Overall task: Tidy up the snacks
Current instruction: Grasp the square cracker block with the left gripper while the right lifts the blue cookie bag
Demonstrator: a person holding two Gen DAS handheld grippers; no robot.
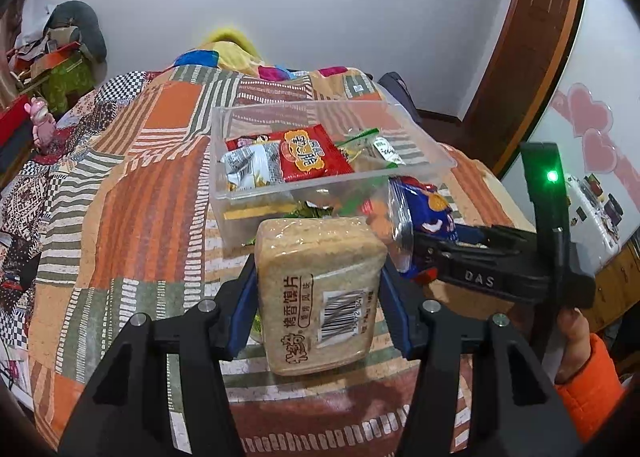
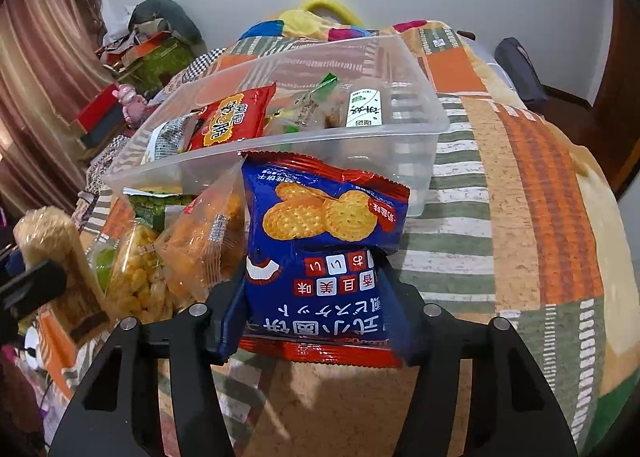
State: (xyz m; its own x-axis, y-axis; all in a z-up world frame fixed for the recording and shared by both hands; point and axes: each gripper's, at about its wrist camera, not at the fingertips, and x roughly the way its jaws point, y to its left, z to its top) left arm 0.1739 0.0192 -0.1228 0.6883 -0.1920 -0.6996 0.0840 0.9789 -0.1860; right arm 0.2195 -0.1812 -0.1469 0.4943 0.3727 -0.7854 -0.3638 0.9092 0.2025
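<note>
My left gripper [image 1: 318, 281] is shut on a clear pack of toasted bun slices [image 1: 320, 297], held just above the bed, short of the clear plastic bin [image 1: 424, 145]. My right gripper [image 2: 316, 277] is shut on a blue biscuit packet [image 2: 324, 257], held against the bin's near wall [image 2: 400, 137]. The right gripper also shows in the left wrist view [image 1: 412, 253] with the blue packet [image 1: 424, 217]. The bin holds a red snack bag [image 1: 308, 153], a grey-white bag [image 1: 248, 169] and green-edged packets [image 1: 372, 149].
Loose snacks lie left of the blue packet: an orange cracker pack [image 2: 208, 233], a yellow puff pack [image 2: 136, 273] and a green pack [image 2: 156, 205]. The patchwork quilt [image 1: 140, 177] covers the bed. Boxes and clutter [image 1: 48, 69] stand at the far left. A wooden door frame [image 1: 520, 57] is at the right.
</note>
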